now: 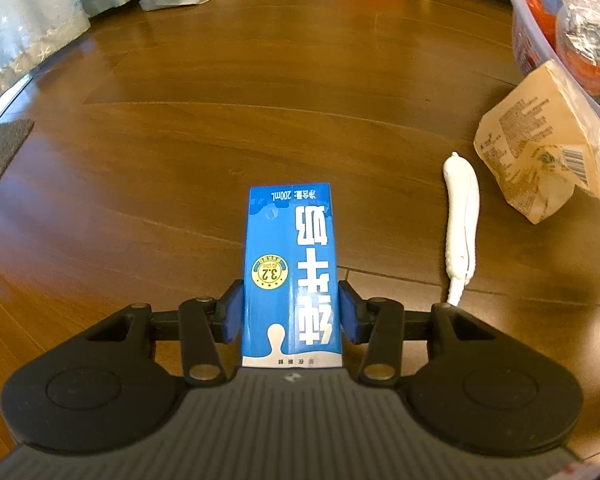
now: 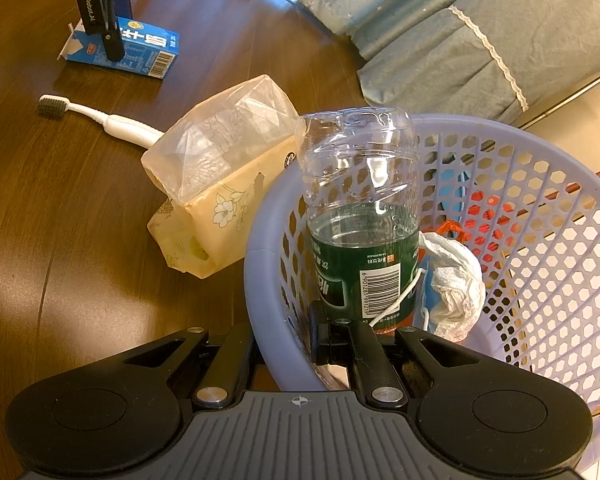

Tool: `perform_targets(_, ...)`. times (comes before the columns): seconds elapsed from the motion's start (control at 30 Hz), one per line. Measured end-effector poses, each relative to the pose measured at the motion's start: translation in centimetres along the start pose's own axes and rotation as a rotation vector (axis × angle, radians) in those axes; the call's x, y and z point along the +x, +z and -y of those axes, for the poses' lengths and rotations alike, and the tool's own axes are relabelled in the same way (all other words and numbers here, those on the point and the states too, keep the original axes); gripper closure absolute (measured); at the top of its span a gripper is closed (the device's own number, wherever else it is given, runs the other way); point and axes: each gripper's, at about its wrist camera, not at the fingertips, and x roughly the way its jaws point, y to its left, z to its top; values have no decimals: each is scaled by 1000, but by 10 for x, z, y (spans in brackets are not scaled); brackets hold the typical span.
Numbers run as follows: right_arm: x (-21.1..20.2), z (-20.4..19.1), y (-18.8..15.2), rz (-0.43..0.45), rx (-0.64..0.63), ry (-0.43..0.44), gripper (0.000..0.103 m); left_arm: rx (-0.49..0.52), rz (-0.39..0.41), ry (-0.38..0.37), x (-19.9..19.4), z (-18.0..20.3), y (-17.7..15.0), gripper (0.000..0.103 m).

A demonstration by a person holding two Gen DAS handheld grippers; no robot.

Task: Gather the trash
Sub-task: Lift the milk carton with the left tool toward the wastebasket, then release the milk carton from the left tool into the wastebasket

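Note:
A blue 200 mL milk carton (image 1: 290, 264) lies flat on the wooden surface. My left gripper (image 1: 292, 312) is shut on it, with the blue pads pressed against both long sides. In the right wrist view the same carton (image 2: 148, 50) shows at the far left, with the left gripper (image 2: 102, 24) on it. A lilac plastic basket (image 2: 540, 280) holds an upside-down clear bottle (image 2: 360, 208) with a green label, a crumpled white tissue (image 2: 456, 280) and something orange. My right gripper (image 2: 292, 340) is shut on the basket's near wall, one finger inside and the other hidden outside.
A white toothbrush (image 1: 462, 220) (image 2: 100, 118) lies between the carton and a yellow tissue pack (image 1: 540, 152) (image 2: 220, 184) that leans on the basket (image 1: 540, 40). A grey mat (image 1: 0, 152) is at the left, with curtains and bedding (image 2: 460, 40) behind.

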Motion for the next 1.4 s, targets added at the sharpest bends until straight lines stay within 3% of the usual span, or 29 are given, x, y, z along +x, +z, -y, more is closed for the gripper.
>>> perform_targets(0.23,0,1,0,0,0,0,98,53,26,-18,-11,11,5,61)
perform_targets(0.9,0,0,0,-1,3,0,98,82,86,-86,-34,39,31,61)
perform_targets(1.4,-1,-2,0,-3,9,0,98,185,191,-166,-81,73,68,61)
